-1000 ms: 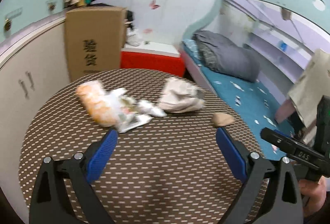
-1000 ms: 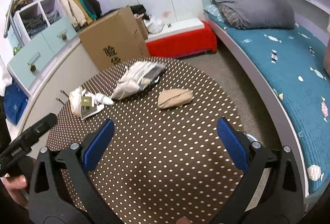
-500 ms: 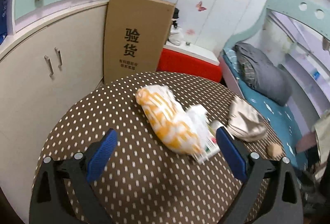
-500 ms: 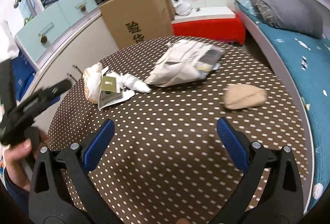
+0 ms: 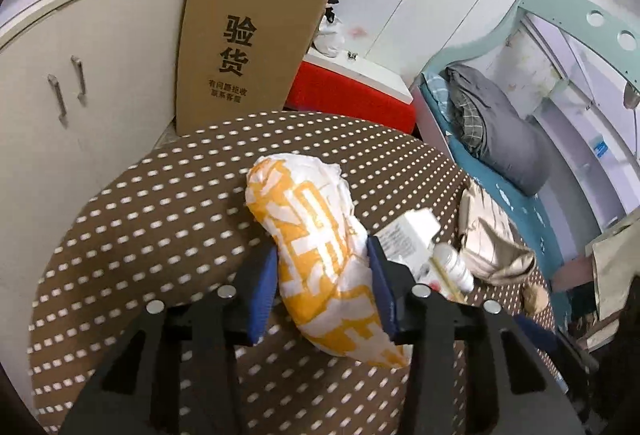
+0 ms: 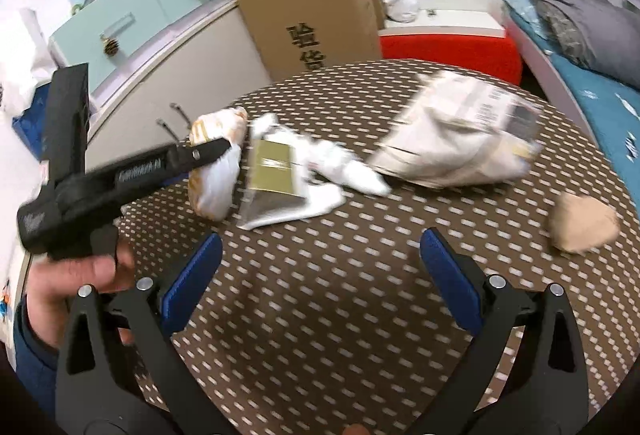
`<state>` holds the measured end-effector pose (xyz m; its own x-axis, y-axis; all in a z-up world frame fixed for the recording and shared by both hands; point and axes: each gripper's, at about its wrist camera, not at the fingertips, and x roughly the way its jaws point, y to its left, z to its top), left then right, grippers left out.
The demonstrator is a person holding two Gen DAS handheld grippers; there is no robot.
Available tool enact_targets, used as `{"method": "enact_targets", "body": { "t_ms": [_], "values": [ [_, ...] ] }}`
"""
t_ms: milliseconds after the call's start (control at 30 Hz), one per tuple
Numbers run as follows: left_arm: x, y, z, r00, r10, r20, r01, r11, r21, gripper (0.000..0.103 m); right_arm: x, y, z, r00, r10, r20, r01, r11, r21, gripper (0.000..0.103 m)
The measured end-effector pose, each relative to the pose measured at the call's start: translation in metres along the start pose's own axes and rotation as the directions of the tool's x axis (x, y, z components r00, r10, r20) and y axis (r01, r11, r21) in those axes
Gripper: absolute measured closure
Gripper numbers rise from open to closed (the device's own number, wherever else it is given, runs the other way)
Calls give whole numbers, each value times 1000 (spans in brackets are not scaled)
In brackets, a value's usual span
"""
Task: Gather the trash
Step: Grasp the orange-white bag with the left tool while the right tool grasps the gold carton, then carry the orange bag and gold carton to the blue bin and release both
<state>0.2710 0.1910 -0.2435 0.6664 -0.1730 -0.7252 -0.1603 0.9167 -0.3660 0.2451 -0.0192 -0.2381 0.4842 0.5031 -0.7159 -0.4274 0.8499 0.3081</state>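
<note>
The orange-and-white bag (image 5: 320, 255) lies on the dotted table (image 5: 160, 203), and my left tongs (image 5: 322, 287) have their blue pads against both its flanks, pinching it at the middle. I judge it light, soft and crinkly, likely to sag at both ends, so a mid-body hold seems right, firm enough that the slick film cannot slide. Just right of those tongs lie a white box (image 5: 408, 235) and a small bottle (image 5: 452, 267). My right tongs (image 6: 320, 275) hover spread wide, holding nothing; ahead of them rest a crumpled paper parcel (image 6: 460, 143) and a tan wad (image 6: 580, 223).
</note>
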Motion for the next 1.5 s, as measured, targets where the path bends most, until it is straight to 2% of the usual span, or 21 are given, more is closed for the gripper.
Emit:
{"method": "enact_targets", "body": {
  "t_ms": [167, 233, 300, 333, 367, 400, 533, 567, 867, 1000, 1300, 1500],
  "values": [
    [-25, 20, -14, 999, 38, 11, -38, 999, 24, 61, 20, 19, 10, 999, 29, 16, -28, 999, -28, 6],
    [-34, 29, -21, 999, 51, 16, -51, 999, 18, 61, 30, 22, 15, 999, 30, 13, -30, 999, -25, 12],
    [-41, 35, -28, 998, 58, 17, -59, 998, 14, 61, 42, 24, 21, 1000, 26, 2, -26, 1000, -14, 26],
    [-44, 37, -31, 998, 61, 19, -61, 998, 16, 61, 47, 24, 22, 1000, 22, -3, -22, 1000, -8, 29],
    [-46, 37, -34, 998, 62, 20, -63, 998, 18, 60, 53, 23, 24, 1000, 14, -14, -14, 1000, 4, 39],
    [-48, 37, -36, 998, 62, 21, -63, 998, 21, 60, 57, 21, 24, 1000, 17, -23, -17, 1000, 19, 60],
    [-50, 34, -40, 999, 47, 17, -47, 998, 29, 60, 53, 21, 20, 998, 58, -13, -58, 998, 28, 64],
    [-50, 33, -40, 999, 44, 17, -45, 999, 29, 60, 50, 20, 18, 997, 72, -10, -72, 997, 30, 69],
    [-61, 16, -56, 1000, 20, 20, -21, 999, 47, 60, 12, 11, -7, 992, 127, 10, -127, 991, 45, 69],
    [-70, 2, -63, 1000, 5, 26, -7, 998, 64, 60, -17, -1, -18, 989, 140, 45, -143, 987, 73, 69],
    [-90, -65, -72, 997, -68, 46, 60, 985, 164, 61, -104, -42, -28, 977, 100, 187, -124, 985, 118, 69],
    [-98, -125, -78, 991, -128, 47, 112, 961, 254, 61, -160, -82, -34, 959, 40, 282, -91, 981, 171, 69]
  ]
}}
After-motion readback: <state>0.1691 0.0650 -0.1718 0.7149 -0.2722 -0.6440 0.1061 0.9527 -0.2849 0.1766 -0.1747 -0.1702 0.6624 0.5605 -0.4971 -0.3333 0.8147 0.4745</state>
